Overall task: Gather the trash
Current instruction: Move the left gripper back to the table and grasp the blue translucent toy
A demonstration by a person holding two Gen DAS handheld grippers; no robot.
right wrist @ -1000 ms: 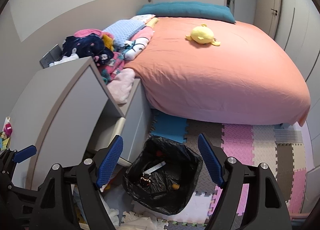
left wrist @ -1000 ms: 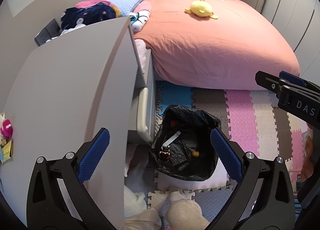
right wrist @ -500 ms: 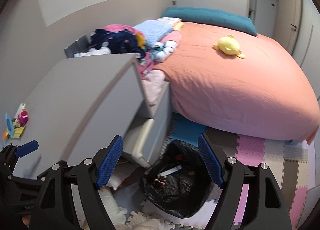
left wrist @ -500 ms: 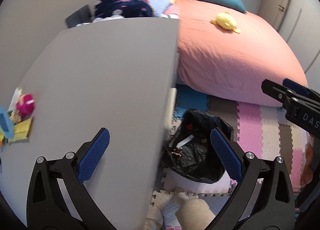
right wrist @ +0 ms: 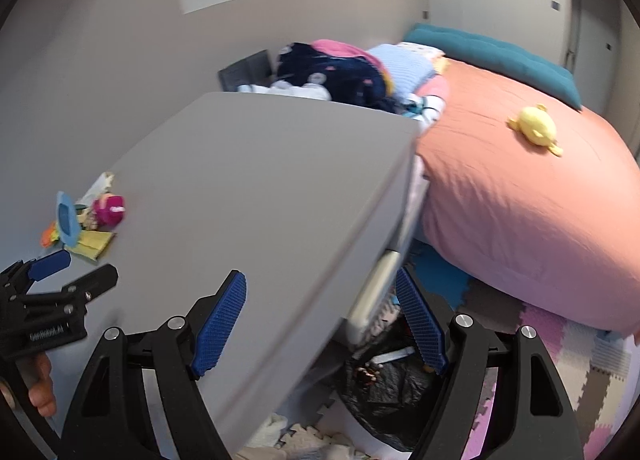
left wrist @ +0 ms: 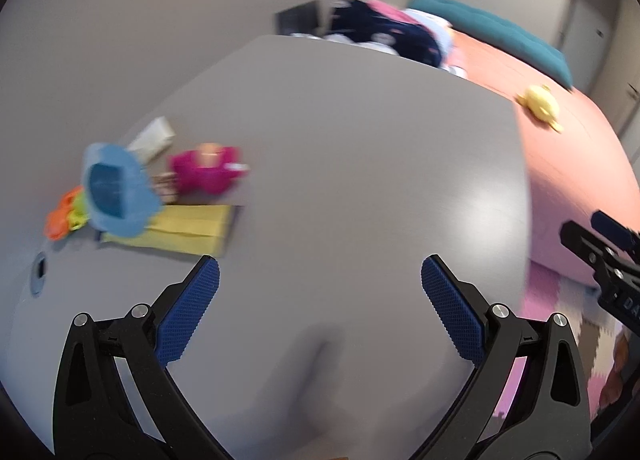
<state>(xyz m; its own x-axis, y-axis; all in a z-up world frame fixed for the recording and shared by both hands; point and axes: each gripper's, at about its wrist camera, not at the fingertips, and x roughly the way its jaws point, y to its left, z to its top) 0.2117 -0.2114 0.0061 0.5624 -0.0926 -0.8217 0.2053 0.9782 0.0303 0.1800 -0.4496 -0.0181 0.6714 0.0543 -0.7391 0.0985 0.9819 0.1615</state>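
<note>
A cluster of small items lies at the left of the grey desk top (left wrist: pixel 360 179): a magenta toy (left wrist: pixel 206 171), a blue piece (left wrist: pixel 116 189), a yellow flat packet (left wrist: pixel 180 227), an orange piece (left wrist: pixel 60 219) and a white wrapper (left wrist: pixel 154 137). The magenta toy also shows in the right wrist view (right wrist: pixel 109 209). My left gripper (left wrist: pixel 320 300) is open and empty above the desk, right of the cluster. My right gripper (right wrist: pixel 320 320) is open and empty over the desk edge. The black trash bag (right wrist: pixel 384 384) sits on the floor below it, with trash inside.
A bed with an orange cover (right wrist: pixel 520 187) and a yellow plush (right wrist: pixel 536 127) fills the right. Clothes (right wrist: pixel 340 71) are piled behind the desk. Foam puzzle mats (right wrist: pixel 580 360) cover the floor. An open drawer (right wrist: pixel 376 300) juts out beside the bag.
Both grippers have swung left and up, from over the trash bag onto the desk top. The cluster of small items has come closer in the left wrist view. Both stay open.
</note>
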